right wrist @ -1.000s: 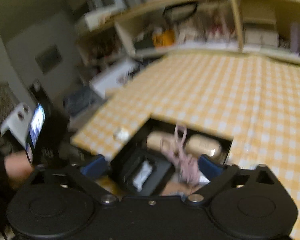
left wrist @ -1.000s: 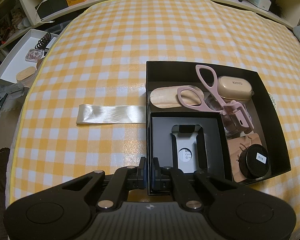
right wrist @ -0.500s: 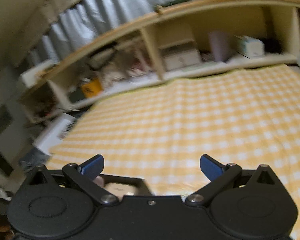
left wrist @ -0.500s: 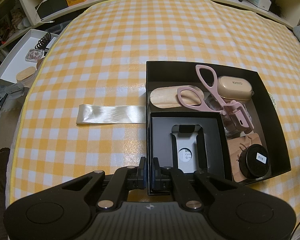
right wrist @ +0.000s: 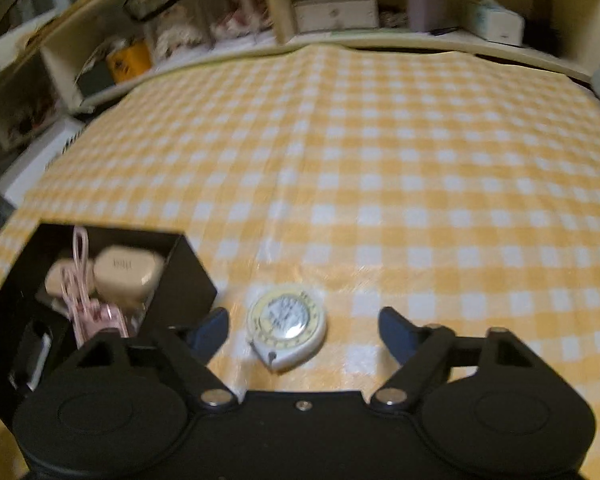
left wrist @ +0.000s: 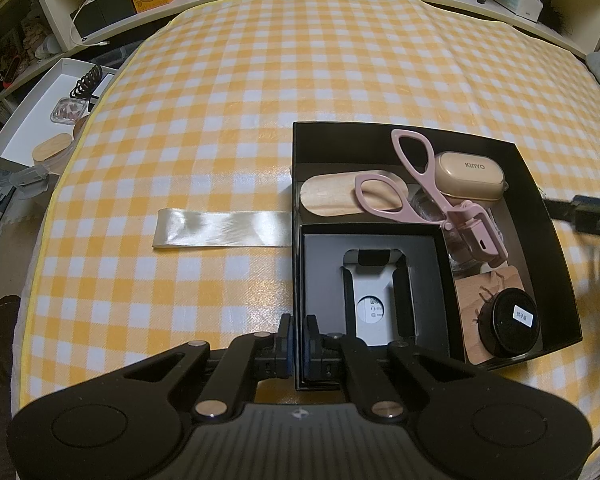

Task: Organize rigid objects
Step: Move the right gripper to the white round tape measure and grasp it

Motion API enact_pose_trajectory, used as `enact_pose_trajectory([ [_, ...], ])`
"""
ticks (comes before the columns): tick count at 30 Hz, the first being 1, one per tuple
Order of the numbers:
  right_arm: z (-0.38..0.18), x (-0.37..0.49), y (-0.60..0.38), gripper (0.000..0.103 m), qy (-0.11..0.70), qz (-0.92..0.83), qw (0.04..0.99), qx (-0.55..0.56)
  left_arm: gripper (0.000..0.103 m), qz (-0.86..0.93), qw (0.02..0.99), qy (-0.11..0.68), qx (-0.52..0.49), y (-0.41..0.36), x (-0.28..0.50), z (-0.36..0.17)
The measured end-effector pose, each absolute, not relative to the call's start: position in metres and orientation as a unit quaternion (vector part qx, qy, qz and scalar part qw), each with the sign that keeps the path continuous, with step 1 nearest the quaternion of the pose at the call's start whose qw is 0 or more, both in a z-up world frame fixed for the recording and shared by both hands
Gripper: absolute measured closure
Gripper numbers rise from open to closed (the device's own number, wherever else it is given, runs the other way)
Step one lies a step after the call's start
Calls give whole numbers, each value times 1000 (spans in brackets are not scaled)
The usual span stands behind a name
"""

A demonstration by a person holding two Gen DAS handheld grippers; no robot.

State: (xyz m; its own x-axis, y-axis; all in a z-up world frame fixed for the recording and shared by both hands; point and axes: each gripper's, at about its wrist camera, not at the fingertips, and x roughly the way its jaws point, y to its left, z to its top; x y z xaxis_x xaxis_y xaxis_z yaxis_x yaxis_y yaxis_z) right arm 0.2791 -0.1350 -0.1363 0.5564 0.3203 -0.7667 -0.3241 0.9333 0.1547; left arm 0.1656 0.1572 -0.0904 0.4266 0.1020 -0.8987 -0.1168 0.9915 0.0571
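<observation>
Centrally, a round tape measure [right wrist: 287,326] is seen lying on the checked surface [right wrist: 380,160], beside the black box [right wrist: 188,276], between the right gripper [right wrist: 302,330] fingers, just closing yet untouching. The left gripper [left wrist: 298,340] fingers are clamped on the box wall.

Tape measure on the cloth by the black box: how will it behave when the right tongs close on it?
The tape measure looks like a hard, rounded plastic case, so probably stiff. Its glossy curved rim may slip between the pads. It lies flat, so it should slide rather than roll if nudged. The right tongs have just been closing, pads not yet touching it.
</observation>
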Motion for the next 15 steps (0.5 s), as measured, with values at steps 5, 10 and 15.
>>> enact_pose_trajectory([
  [5,-148,279,-123,37,432,203,877,-48,99,65,844,532,-6,157,166,-90],
  [10,-156,279,-121,40,429,207,878,-51,99,65,844,532,-6,157,165,-90],
  [15,-157,279,-113,49,421,220,877,-76,99,65,844,532,-6,157,165,-91],
])
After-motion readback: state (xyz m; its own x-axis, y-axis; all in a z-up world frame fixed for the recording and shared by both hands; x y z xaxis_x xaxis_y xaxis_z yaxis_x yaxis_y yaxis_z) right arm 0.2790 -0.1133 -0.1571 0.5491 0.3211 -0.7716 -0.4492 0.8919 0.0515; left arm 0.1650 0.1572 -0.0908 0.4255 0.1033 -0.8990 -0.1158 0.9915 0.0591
